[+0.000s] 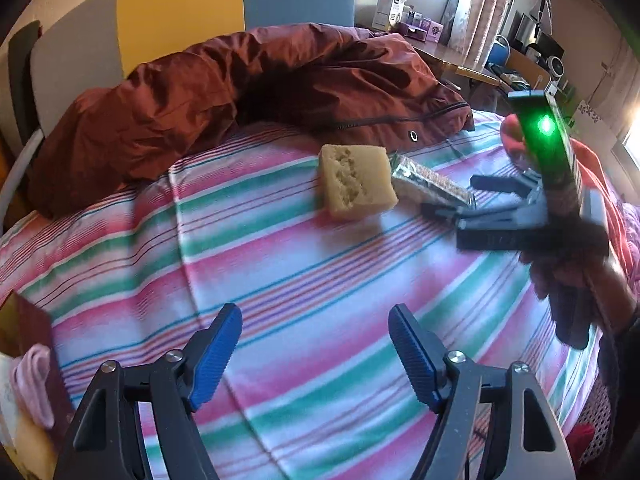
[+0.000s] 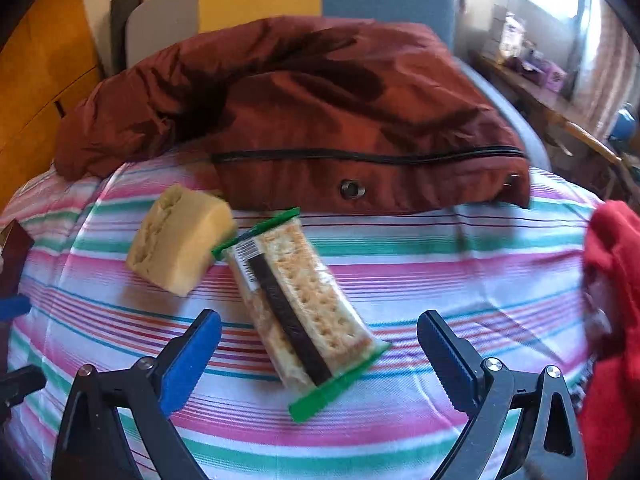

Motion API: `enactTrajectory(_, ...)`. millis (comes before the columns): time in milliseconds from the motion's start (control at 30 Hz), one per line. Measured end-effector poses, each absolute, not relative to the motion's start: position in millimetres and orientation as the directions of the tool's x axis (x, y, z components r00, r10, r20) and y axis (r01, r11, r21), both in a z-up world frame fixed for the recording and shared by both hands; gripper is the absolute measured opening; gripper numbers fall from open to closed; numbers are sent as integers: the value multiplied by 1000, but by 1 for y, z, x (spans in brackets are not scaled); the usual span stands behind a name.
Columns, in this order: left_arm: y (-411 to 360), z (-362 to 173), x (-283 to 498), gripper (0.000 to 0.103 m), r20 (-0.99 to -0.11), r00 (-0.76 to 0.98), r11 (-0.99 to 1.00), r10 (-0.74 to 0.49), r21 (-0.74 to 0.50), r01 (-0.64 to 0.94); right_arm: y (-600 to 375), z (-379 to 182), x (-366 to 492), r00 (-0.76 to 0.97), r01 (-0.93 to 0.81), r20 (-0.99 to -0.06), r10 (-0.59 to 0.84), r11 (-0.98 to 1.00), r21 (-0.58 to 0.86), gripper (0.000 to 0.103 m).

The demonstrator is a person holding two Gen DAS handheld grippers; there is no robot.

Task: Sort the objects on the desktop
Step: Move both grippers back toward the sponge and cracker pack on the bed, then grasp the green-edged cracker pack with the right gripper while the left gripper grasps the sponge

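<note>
Two grippers are ours here, and both stand released. Our left gripper (image 1: 315, 354) has its jaws spread wide over bare striped bedsheet (image 1: 280, 264), holding and touching nothing. Our right gripper (image 2: 319, 354) is equally wide open, its jaws either side of the near end of a wrapped cracker packet (image 2: 298, 300) without touching it. That packet lies flat near the middle of the bed, with a yellow sponge (image 2: 180, 240) just beside its far end on the left. Behind both, a rust-red jacket (image 2: 304, 112) is heaped along the bed's far edge. Something red (image 2: 612, 320) sits at the right edge. Beyond the bed we see a cluttered desk (image 1: 448, 56) and curtains (image 1: 484, 8).
</note>
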State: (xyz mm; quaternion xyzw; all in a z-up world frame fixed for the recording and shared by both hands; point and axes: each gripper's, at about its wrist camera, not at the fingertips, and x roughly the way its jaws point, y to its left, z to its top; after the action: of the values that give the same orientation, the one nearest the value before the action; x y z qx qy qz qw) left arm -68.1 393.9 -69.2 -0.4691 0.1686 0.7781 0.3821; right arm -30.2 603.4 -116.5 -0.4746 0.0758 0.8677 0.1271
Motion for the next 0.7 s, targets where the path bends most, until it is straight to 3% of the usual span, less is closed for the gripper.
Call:
enactTrajectory(133, 411, -69, -77, 81, -855, -260, -642, 448, -106, -759, 604, -126, -37, -509, -280, -849, 145, -960, 3, 98)
enactTrajectory(333, 441, -68, -91, 81, -842, -231, -620, 487, -146, -771, 609, -128, -39, -516, -286, -845, 141, -958, 15, 84)
enactTrajectory(400, 451, -69, -96, 81, -842, -227, -617, 489, -150, -773, 609, -126, -38, -518, -273, -846, 130, -962, 20, 76)
enactTrajectory(467, 462, -72, -101, 82, -845, -220, -619, 488, -156, -770, 607, -122, -37, -517, -261, -847, 125, -965, 17, 53)
enactTrajectory(500, 467, -73, -104, 83, -845, -215, -620, 489, -164, -767, 607, -121, -37, -510, -260, -851, 127, -965, 12, 50)
enactTrajectory(700, 493, -85, -114, 85, -859, -221, -627, 462, -140, -766, 611, -115, -28, -446, -285, -880, 160, -958, -29, 48)
